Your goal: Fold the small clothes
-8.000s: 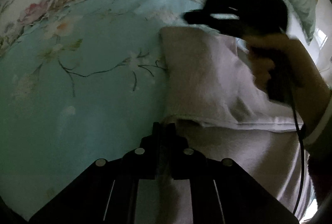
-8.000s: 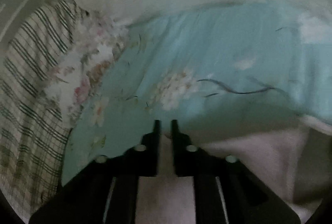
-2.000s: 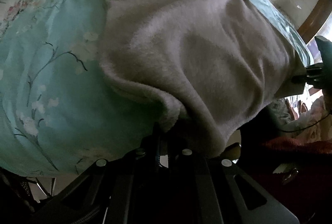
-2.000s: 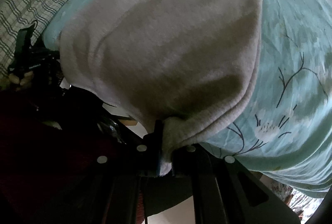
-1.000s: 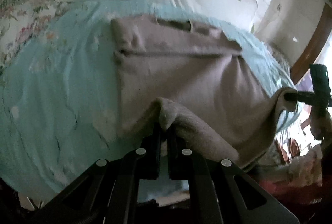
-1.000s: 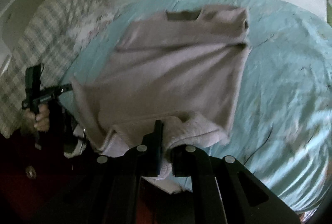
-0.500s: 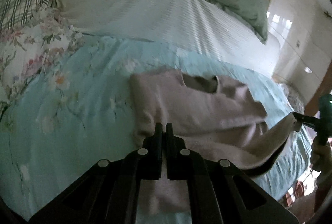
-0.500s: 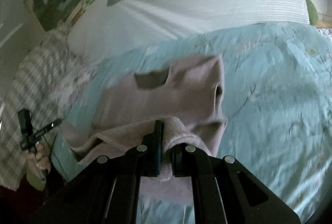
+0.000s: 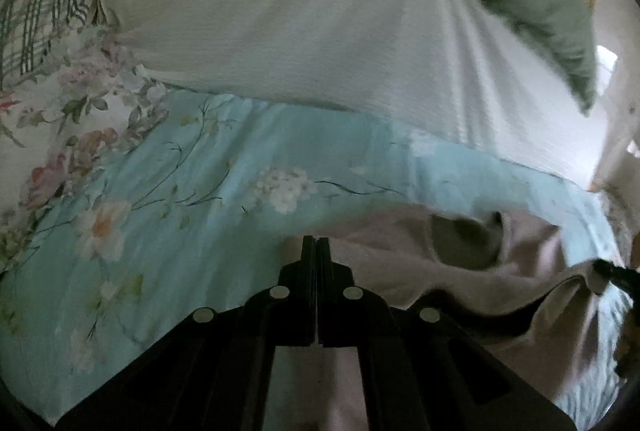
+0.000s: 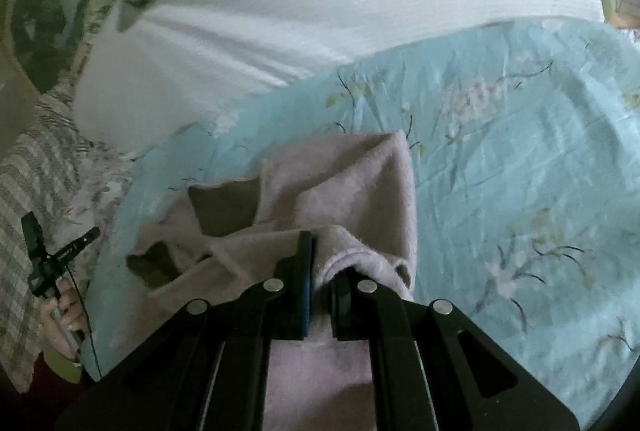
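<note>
No readable text, label, brand, number or sign in either view; faint pale marks on shaft of left gripper (image 10: 86, 237) seen from right wrist view, too small and blurred to read; bedding shows floral print only, no lettering

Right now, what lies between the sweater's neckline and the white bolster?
Only bare floral sheet: the right wrist view shows it between the sweater neckline and the white bolster.

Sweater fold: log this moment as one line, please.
step: fold hem toward collar | left gripper: shut on sweater hem | right gripper: shut on sweater hem | surface: floral sheet | fold: not yet laid
</note>
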Action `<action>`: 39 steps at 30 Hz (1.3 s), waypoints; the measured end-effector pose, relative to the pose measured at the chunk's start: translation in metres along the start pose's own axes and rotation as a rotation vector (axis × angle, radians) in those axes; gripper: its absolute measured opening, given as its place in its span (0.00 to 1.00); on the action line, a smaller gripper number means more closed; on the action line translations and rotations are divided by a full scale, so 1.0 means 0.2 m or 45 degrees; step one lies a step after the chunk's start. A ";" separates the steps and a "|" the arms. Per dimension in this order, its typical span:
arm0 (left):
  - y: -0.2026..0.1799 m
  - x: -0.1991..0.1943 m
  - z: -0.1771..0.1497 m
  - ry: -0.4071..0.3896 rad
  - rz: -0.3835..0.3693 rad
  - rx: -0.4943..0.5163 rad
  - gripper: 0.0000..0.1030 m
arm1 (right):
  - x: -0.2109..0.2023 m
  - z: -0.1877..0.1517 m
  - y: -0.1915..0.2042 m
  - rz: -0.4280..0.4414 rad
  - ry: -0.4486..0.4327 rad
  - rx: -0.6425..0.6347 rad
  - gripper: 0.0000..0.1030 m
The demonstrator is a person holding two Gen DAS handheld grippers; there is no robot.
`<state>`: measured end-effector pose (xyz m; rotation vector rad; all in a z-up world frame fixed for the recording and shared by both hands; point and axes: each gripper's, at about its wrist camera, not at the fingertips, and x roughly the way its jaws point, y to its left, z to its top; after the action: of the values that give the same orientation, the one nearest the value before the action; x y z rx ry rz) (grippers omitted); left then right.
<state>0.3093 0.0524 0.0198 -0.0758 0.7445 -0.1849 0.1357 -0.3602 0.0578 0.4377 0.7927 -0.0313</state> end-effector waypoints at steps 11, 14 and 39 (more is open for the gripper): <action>-0.07 0.14 -0.16 0.117 -0.147 0.176 0.64 | 0.11 -0.04 -0.10 -0.010 0.047 0.059 0.08; -0.07 0.12 -0.18 0.110 -0.203 0.204 0.64 | 0.09 -0.04 -0.09 -0.004 0.038 0.056 0.09; -0.19 0.40 -0.01 0.167 0.131 0.151 0.03 | 0.16 0.15 -0.09 -0.082 0.002 0.145 0.08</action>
<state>0.3596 -0.0010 -0.0298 0.0882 0.8641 -0.1367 0.1749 -0.3841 0.0472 0.5202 0.8090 -0.1367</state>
